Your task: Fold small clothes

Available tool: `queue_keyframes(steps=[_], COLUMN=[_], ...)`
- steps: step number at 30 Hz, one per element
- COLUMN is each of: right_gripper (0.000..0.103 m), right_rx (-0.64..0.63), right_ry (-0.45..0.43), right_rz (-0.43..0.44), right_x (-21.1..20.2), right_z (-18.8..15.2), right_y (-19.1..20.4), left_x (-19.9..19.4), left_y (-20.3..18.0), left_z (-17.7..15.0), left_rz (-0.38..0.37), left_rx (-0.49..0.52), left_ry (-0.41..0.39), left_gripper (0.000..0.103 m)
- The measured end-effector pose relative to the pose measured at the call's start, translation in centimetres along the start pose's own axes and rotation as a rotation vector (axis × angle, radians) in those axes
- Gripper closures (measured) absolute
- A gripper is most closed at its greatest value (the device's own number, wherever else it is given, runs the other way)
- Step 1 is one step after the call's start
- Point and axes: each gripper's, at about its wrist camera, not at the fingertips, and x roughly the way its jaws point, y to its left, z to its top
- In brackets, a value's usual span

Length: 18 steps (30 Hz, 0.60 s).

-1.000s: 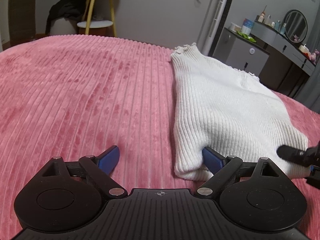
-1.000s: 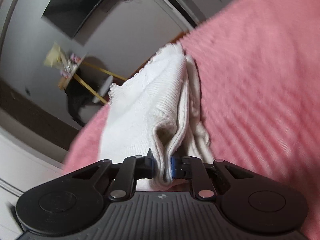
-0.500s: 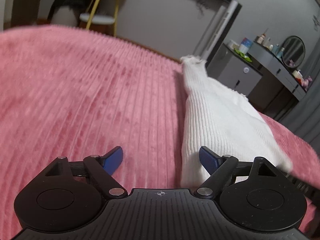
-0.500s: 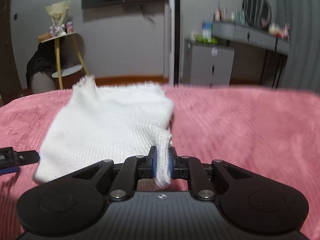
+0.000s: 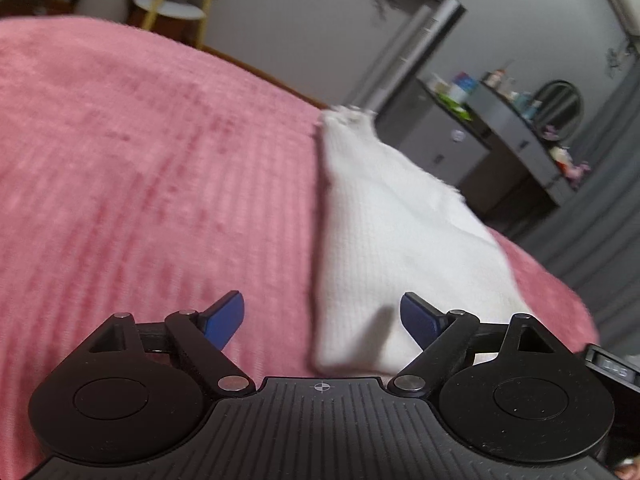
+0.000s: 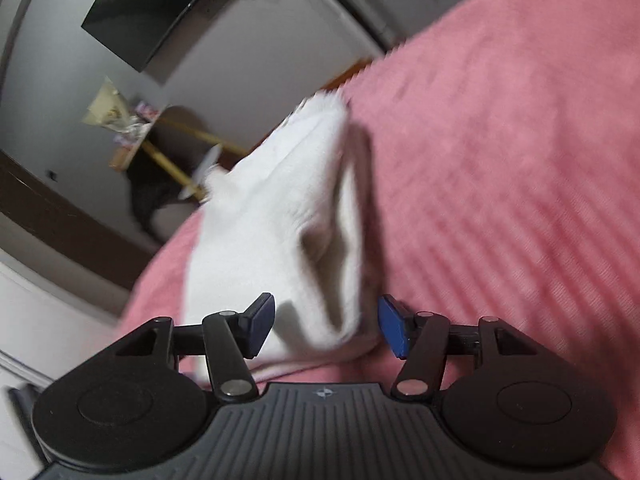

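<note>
A folded white ribbed knit garment (image 5: 384, 232) lies on the pink ribbed bedspread (image 5: 140, 184). My left gripper (image 5: 322, 316) is open, its jaws wide, with the garment's near left corner between the blue fingertips (image 5: 420, 316). In the right wrist view the garment (image 6: 280, 232) also shows, its near corner lying loose between the jaws. My right gripper (image 6: 326, 326) is open around that corner and does not pinch it. Both views are blurred by motion.
A grey dresser with a round mirror (image 5: 560, 104) stands beyond the bed's far right edge. A yellow-legged side table (image 6: 168, 152) with dark clothing beside it stands at the far wall. The pink bedspread (image 6: 500, 160) spreads on both sides of the garment.
My right gripper was shut on the garment's near corner and has now opened, letting it go. Both grippers have shifted and tilted. The left gripper stays open.
</note>
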Motion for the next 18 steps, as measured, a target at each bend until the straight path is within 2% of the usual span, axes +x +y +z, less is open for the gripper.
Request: queue_keyframes(steps=[6,9,12,14,18], right_gripper=[0.045,0.045,0.045,0.045,0.044], right_rx=[0.101,0.185,0.287,0.332,0.362], right_ry=[0.045,0.073,0.05,0.038,-0.001], right_rz=[0.007,0.05,0.094,0.124,0.154], right_x=[-0.2,-0.1,0.6,1.0,1.7], right_z=[-1.0,-1.7,-1.8,-1.9,-2.3], right_y=[-0.8,-1.9,-3.1,-3.5,-3.2], left_x=[-0.1,0.7,1.7,1.8,2.1], left_y=[-0.3,0.5,1.8,2.5,3.3], left_z=[-0.9,-1.1,-1.6,-1.8,-2.1], left_rz=[-0.146,-0.228,-0.298,-0.336,-0.365], left_rx=[-0.031,-0.14,-0.303,-0.37,-0.469], left_ry=[0.126,0.155,0.186,0.169,0.087], left_gripper=[0.013,0.014,0.015,0.015,0.016])
